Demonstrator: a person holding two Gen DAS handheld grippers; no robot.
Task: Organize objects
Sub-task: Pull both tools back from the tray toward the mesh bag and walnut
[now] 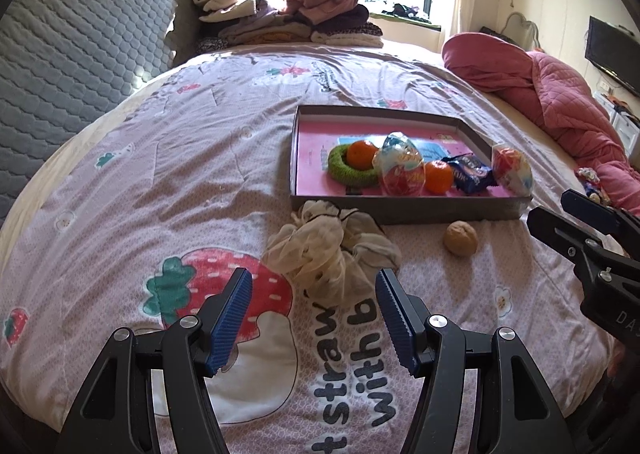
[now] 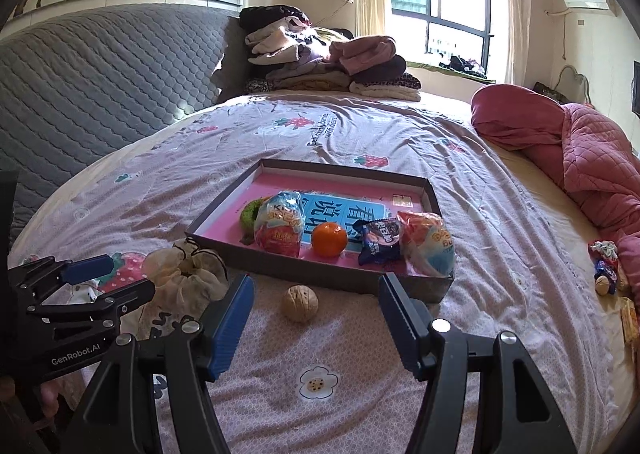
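A shallow grey box [image 1: 400,210] [image 2: 320,272] with a pink floor lies on the bed. In it are a green ring [image 1: 340,170], two oranges [image 1: 362,153] [image 2: 329,239], two egg-shaped snack packs [image 1: 398,166] [image 2: 428,248] and a dark blue packet [image 1: 470,172] [image 2: 378,244]. A cream scrunchie [image 1: 328,250] [image 2: 188,274] and a walnut [image 1: 460,238] [image 2: 300,303] lie on the quilt in front of the box. My left gripper [image 1: 314,294] is open just short of the scrunchie. My right gripper [image 2: 316,294] is open, with the walnut between its fingertips and slightly ahead.
A pile of folded clothes [image 1: 288,14] sits at the head of the bed by the grey headboard [image 1: 80,54]. A rolled pink quilt [image 1: 560,102] lies along the right side, with small wrapped snacks [image 2: 604,266] beside it.
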